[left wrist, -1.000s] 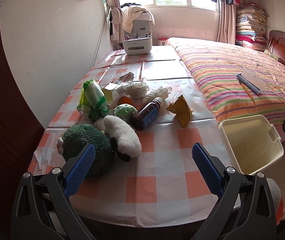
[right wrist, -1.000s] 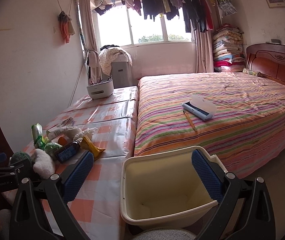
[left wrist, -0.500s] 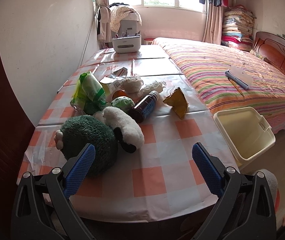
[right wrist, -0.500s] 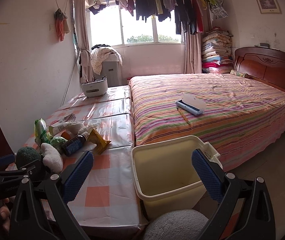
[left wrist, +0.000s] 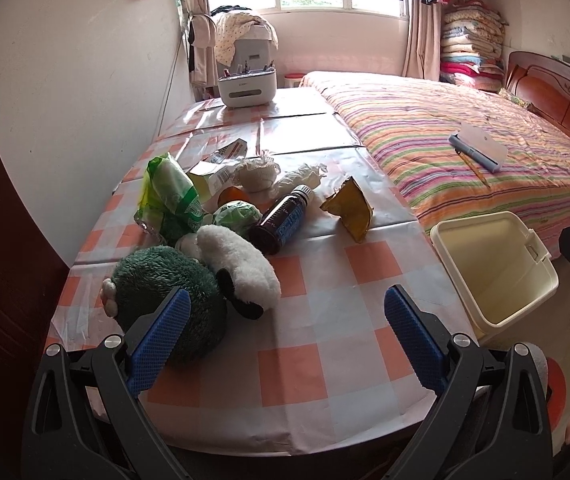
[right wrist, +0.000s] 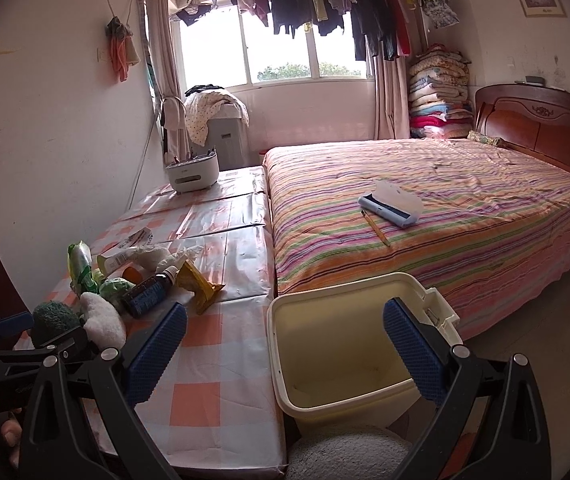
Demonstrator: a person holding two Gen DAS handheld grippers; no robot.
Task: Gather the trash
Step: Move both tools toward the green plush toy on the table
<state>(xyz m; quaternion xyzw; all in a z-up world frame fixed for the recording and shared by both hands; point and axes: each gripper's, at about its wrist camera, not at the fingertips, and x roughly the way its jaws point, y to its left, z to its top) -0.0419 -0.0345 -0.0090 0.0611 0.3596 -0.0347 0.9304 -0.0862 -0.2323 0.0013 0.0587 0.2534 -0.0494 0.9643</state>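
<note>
A cream trash bin (left wrist: 497,268) stands open on the floor right of the checkered table (left wrist: 325,320); it also shows in the right wrist view (right wrist: 345,360). On the table lie a yellow wrapper (left wrist: 351,208), a dark bottle (left wrist: 283,220), a green plastic bag (left wrist: 169,196), crumpled white paper (left wrist: 301,174) and a carton (left wrist: 213,172). My left gripper (left wrist: 287,336) is open and empty above the table's near end. My right gripper (right wrist: 285,354) is open and empty over the bin.
A green plush toy (left wrist: 165,288) and a white plush toy (left wrist: 241,268) lie at the near left. A white box (left wrist: 247,88) stands at the far end. A striped bed (right wrist: 425,208) carries a lint brush (right wrist: 389,206) and a pencil (right wrist: 375,228).
Both grippers have pulled back and risen a little, so more of the table's near end and the bin show. Nothing on the table has moved.
</note>
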